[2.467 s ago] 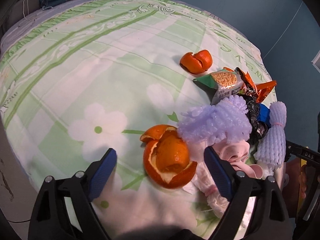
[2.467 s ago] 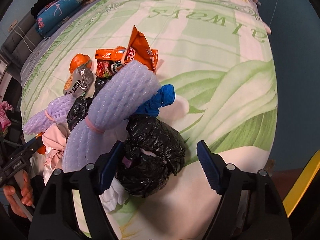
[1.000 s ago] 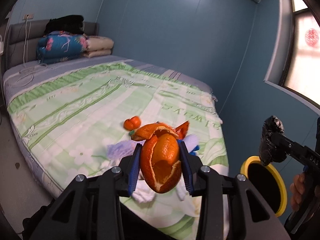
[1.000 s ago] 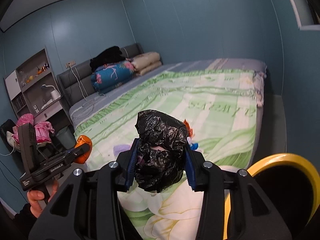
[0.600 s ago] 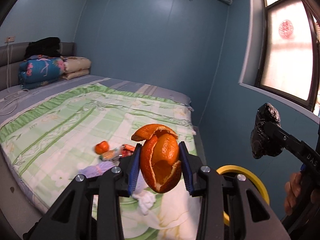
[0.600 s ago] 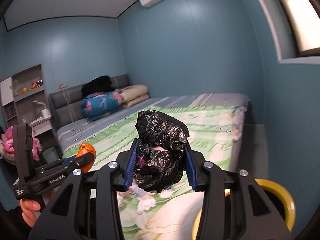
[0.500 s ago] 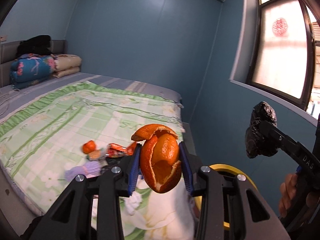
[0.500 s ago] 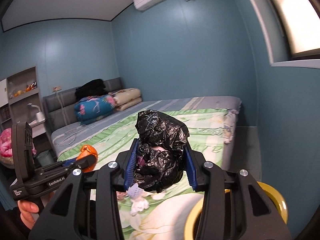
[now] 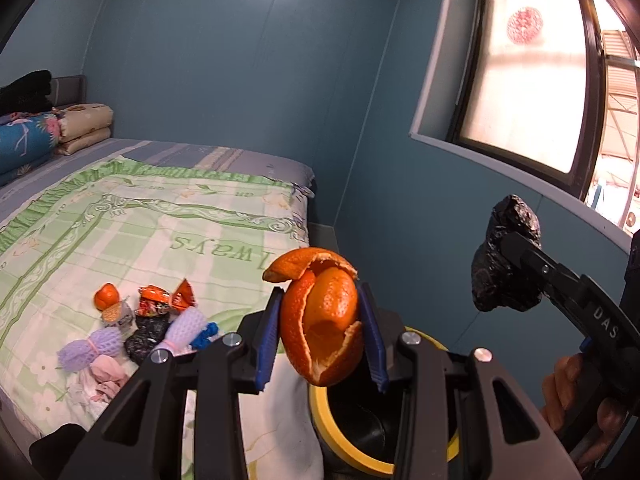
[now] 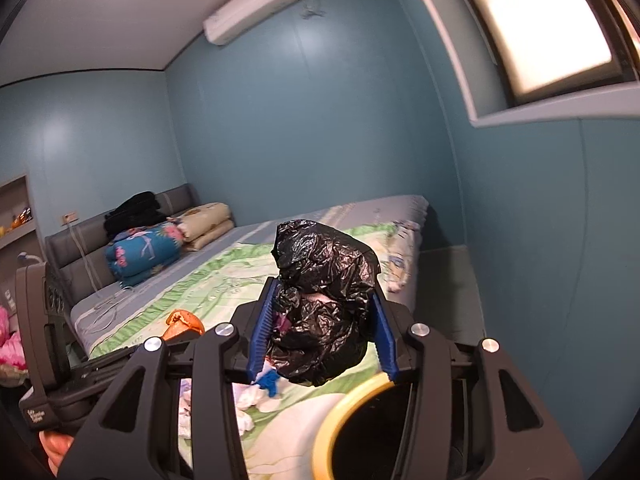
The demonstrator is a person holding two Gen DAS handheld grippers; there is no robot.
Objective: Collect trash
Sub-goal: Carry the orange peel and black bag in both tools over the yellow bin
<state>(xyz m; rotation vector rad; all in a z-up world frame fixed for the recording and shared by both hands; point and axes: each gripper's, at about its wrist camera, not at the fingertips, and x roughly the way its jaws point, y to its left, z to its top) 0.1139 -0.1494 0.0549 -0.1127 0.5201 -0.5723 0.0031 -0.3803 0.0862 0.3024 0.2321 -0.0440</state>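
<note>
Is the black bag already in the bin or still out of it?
Out. The black bag sits between the right tongs, which are opening, above the yellow-rimmed bin.

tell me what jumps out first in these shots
The orange peel clamped in the left gripper sits right above the yellow-rimmed bin beside the bed. The right gripper, its jaws opening, has a crumpled black bag between them. More trash lies on the bed.

bed (image 9: 168, 236) | green quilt | trash pile (image 9: 148, 328) | folded bedding (image 9: 52, 136)
</note>
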